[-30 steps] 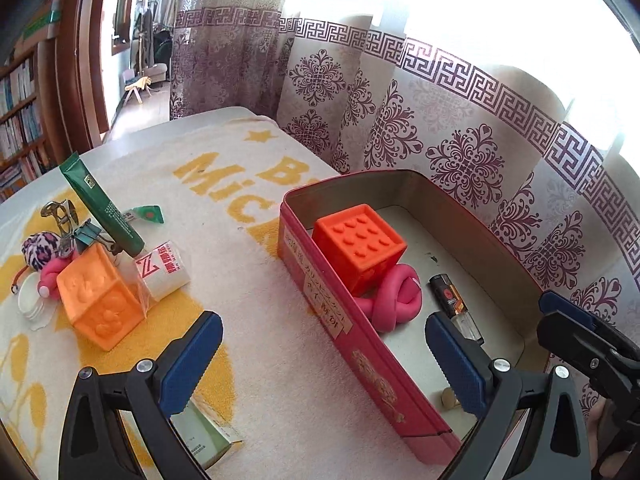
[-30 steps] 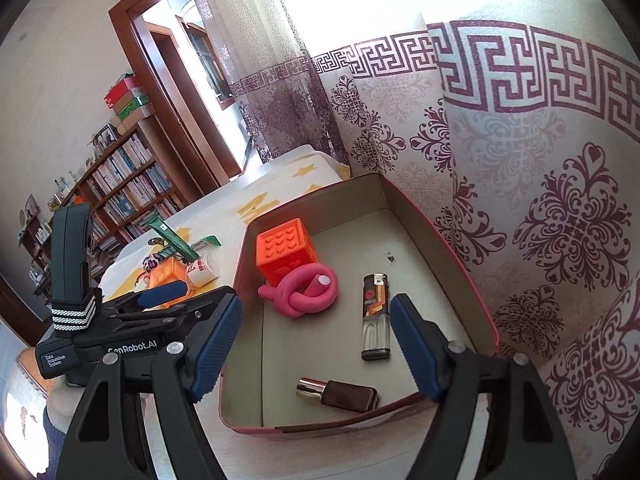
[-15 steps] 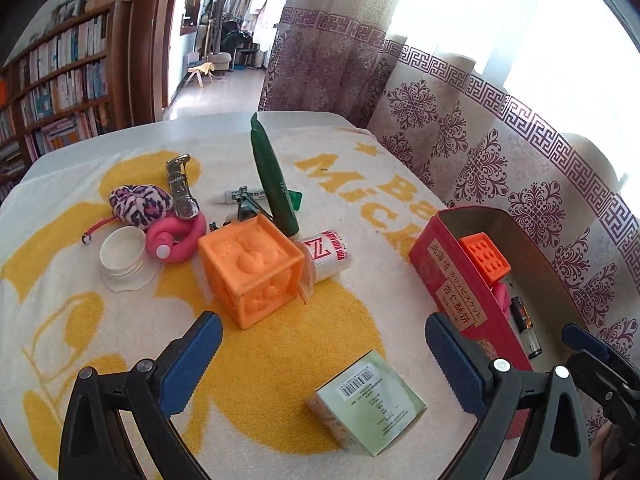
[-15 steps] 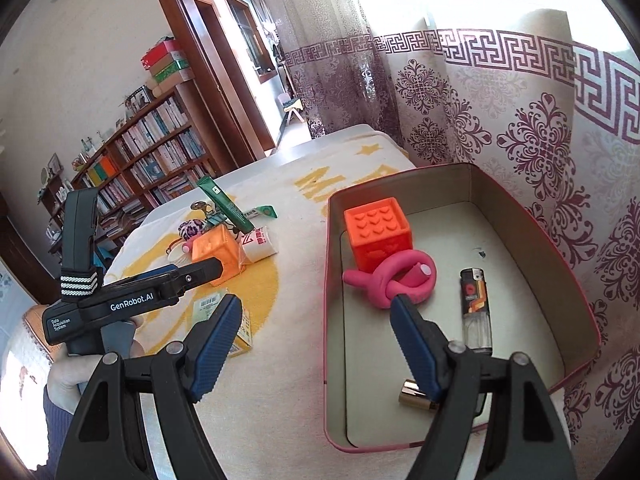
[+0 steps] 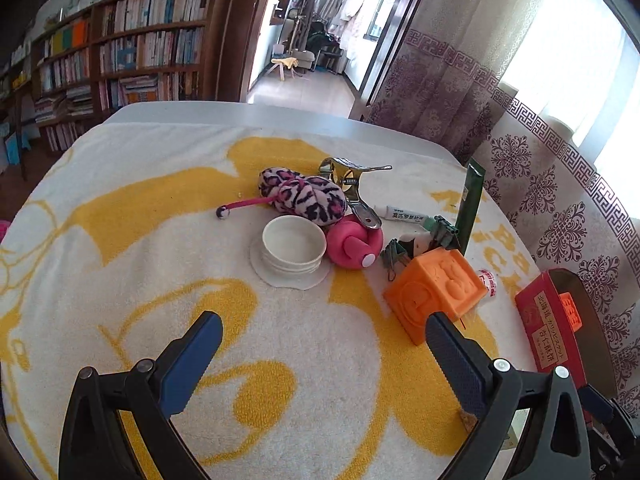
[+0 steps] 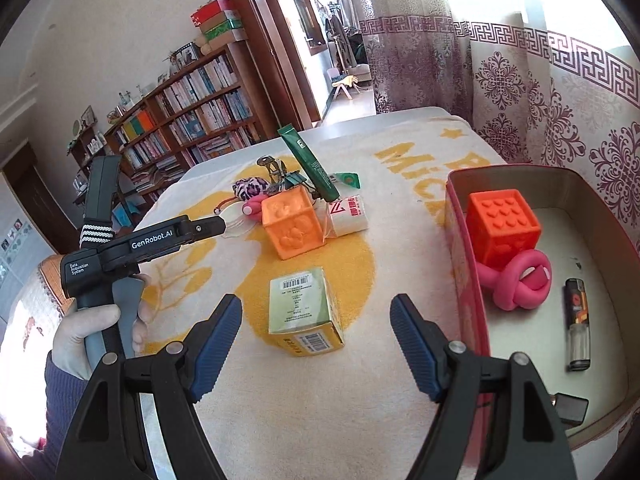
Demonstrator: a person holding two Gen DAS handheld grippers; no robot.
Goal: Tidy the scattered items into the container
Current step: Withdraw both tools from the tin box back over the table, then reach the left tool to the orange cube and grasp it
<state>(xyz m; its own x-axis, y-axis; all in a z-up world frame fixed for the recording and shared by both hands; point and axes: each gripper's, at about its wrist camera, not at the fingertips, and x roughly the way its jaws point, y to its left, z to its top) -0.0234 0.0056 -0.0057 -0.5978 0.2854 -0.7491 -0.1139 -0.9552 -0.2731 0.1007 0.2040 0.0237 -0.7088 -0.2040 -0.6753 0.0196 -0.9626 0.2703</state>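
Right wrist only: green carton point(image 6: 305, 309).

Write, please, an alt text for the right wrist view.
The open right tool hovers over a green-and-yellow carton lying on a yellow-patterned towel. At right, a red tin holds an orange block, a pink knot toy and a lighter.

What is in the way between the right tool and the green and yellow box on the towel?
Nothing visible. The right tool is open, and the green and yellow cardboard box lies on the yellow and white towel just ahead, between its fingers' line. The orange embossed cube sits farther back, apart from the box.
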